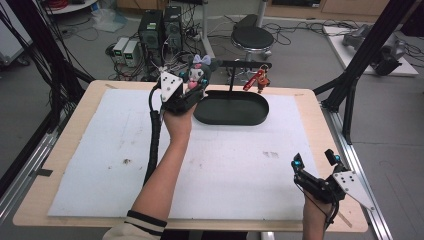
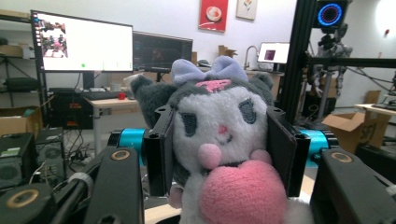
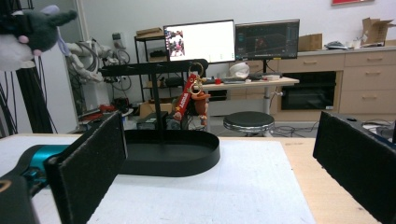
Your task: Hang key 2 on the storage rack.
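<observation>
The plush toy [image 2: 219,140] is soft and fuzzy, with a white face, dark grey ears, a lilac bow and a round pink heart at its chest; the left gripper [image 1: 192,82] clamps it between flat black pads pressed into both cheeks, holding it in the air just beyond the left end of the oval tray [image 1: 252,119]. That tray is matte black, shallow, with a low smooth wall and rounded ends, and nothing lies on its floor. From its far side rises a thin black post with a flat crossbar [image 1: 245,64], and a red keychain charm [image 1: 259,79] hangs off the bar's right end, above the tray's far rim. The tray stands on a white, faintly scuffed mat [image 1: 225,165] covering a pale wooden table [image 1: 310,100], whose bare wood shows as a border. The right gripper [image 1: 315,161] rests well to the right of the tray, near the table's right edge, its foam-faced jaws spread wide with nothing between them. The mat nearer than the tray lies open.
</observation>
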Tool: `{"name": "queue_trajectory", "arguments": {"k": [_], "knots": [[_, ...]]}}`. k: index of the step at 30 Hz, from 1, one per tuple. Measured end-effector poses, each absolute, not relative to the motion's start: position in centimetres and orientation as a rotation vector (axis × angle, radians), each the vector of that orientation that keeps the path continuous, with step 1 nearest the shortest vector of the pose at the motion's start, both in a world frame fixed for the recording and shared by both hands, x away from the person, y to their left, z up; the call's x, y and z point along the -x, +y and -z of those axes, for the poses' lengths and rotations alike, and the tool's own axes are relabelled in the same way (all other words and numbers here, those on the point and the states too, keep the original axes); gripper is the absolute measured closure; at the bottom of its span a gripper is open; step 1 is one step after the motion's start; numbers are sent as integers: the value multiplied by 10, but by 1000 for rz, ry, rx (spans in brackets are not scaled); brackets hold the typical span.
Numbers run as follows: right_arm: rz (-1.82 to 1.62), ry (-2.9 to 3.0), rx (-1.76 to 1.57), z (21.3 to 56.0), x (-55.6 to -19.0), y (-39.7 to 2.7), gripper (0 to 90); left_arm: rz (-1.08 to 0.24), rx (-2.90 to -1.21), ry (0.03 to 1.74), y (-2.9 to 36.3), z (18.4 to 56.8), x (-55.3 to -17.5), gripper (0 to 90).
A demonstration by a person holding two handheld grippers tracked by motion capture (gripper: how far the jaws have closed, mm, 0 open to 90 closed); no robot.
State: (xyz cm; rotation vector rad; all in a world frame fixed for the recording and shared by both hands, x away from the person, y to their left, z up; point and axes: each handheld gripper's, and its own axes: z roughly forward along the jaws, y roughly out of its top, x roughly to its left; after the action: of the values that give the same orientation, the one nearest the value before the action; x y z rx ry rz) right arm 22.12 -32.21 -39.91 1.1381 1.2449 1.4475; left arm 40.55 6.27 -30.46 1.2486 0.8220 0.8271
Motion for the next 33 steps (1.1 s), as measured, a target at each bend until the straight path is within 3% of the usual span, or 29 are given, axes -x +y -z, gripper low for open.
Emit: {"name": "queue_trajectory", "arguments": {"k": [33], "knots": [[-1467, 1293, -1132, 406, -232, -312, 19, -869, -1303, 886, 52, 329, -461, 496]]}}
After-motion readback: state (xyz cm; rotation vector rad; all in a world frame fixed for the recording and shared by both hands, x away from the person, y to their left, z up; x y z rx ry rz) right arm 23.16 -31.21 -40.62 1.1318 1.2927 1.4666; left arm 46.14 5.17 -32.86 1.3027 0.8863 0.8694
